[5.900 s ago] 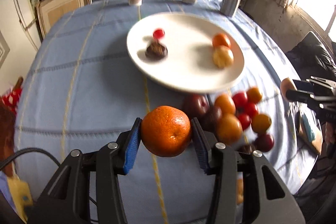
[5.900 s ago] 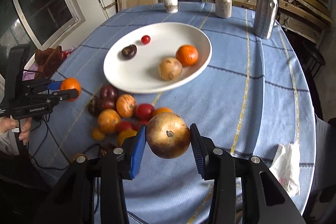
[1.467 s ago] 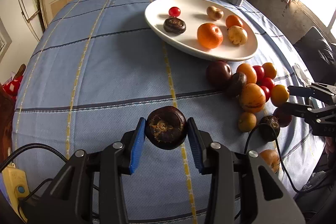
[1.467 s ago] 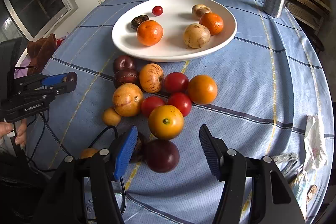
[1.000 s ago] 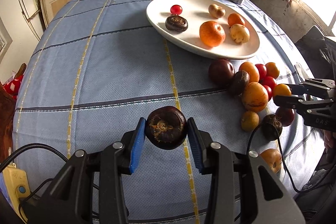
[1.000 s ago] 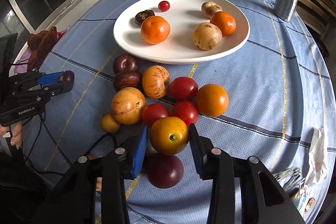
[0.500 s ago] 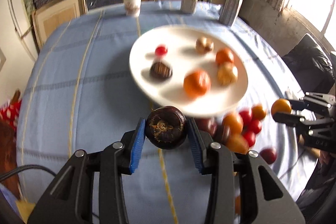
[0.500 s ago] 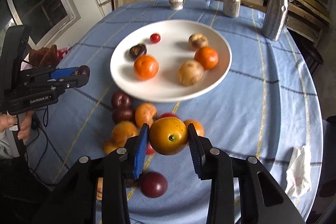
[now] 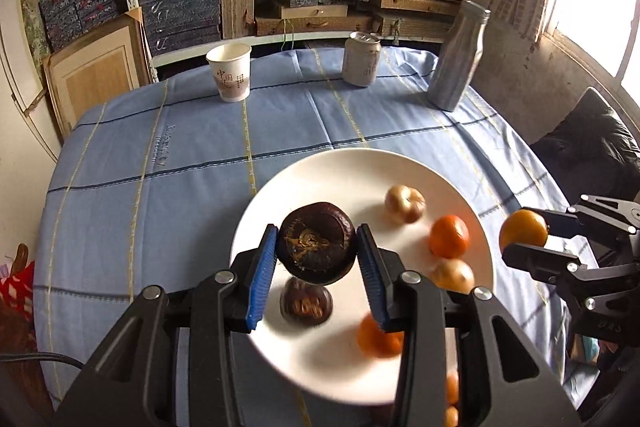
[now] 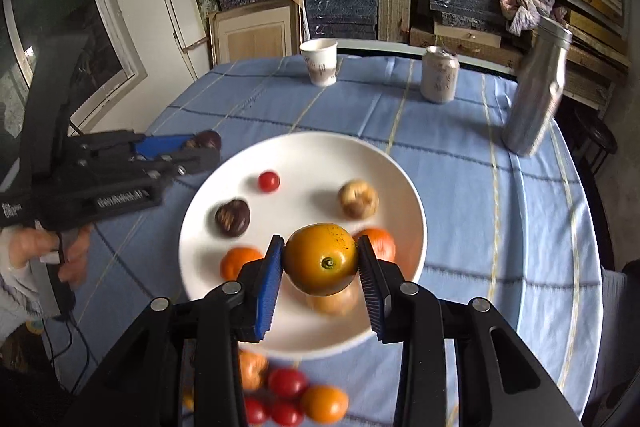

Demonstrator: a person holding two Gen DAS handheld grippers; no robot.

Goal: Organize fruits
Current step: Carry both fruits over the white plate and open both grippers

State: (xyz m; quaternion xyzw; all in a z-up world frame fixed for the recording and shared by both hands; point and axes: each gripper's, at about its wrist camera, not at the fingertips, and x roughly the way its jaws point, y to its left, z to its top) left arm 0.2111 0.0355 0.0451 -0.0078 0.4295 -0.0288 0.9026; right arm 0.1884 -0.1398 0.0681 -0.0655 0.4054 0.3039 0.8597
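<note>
white china fills both views: the plate (image 10: pixel 404 183) sits mid-table on the blue cloth (image 10: pixel 520 227), and both tools hang above it, loaded. the left gripper (image 9: pixel 317 255) is clamped on a dark wrinkled fruit (image 9: pixel 317 247), held over the plate's near-left part, right above a second dark fruit (image 10: pixel 233 217) already lying there. the right gripper (image 10: pixel 321 267) is squeezed onto a yellow-orange fruit (image 10: pixel 321 259), poised over the plate's near side. already plated: a cherry tomato (image 10: pixel 268 181), a pale brown fruit (image 10: pixel 358 203), two mandarins (image 10: pixel 240 261), and another pale one half hidden beneath the right tool. so roughly half done, by the look of it. a blurred cluster of red and orange fruit (image 10: pixel 296 399) waits on the cloth just off the plate's near edge, and both carried fruits are not yet set down.
</note>
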